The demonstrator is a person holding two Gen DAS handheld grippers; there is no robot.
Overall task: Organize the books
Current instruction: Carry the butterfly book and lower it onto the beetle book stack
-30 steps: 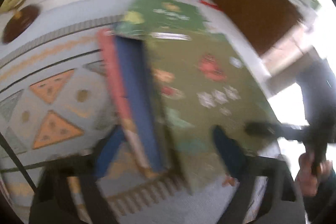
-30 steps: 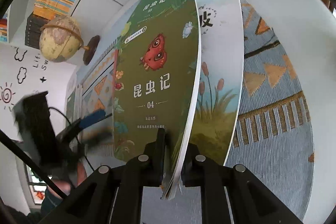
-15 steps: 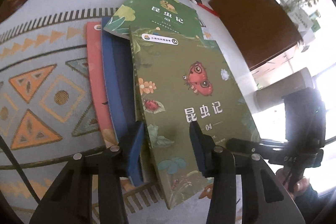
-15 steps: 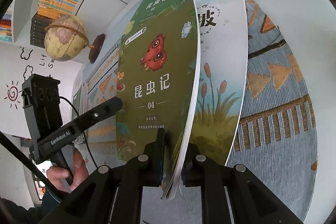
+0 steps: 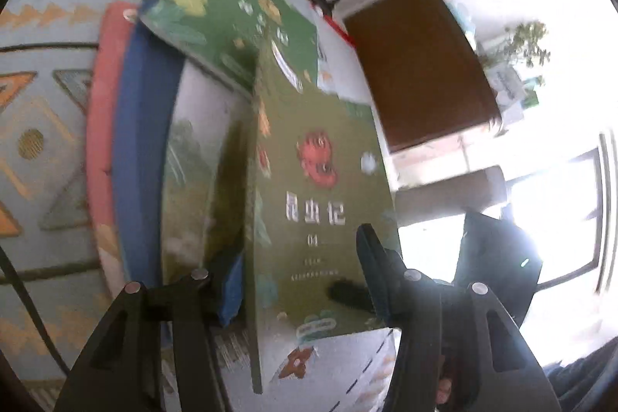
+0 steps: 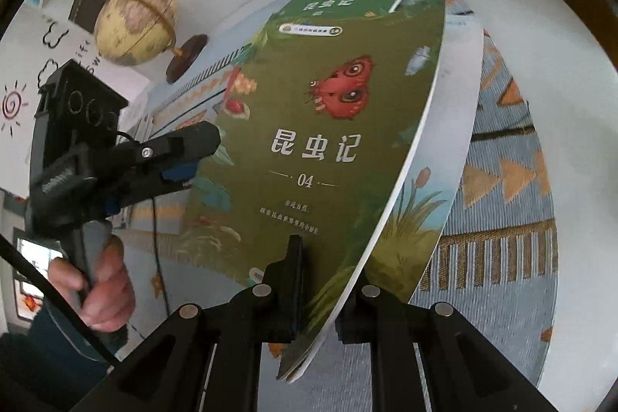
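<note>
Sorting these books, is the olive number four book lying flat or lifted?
Lifted: the olive book is tilted up on edge, clamped by the right tongs.

A tan globe [image 6: 133,24] on a dark wooden base stands by the wall; a patterned blue rug [image 6: 506,211] covers the table.

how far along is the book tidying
Early. Nothing looks shelved yet. The right hand-held gripper is shut on book 04, tilted up off the pile; the left hand-held gripper straddles its edge, jaws just reopening. The green, blue and pink books wait on the mat.
</note>
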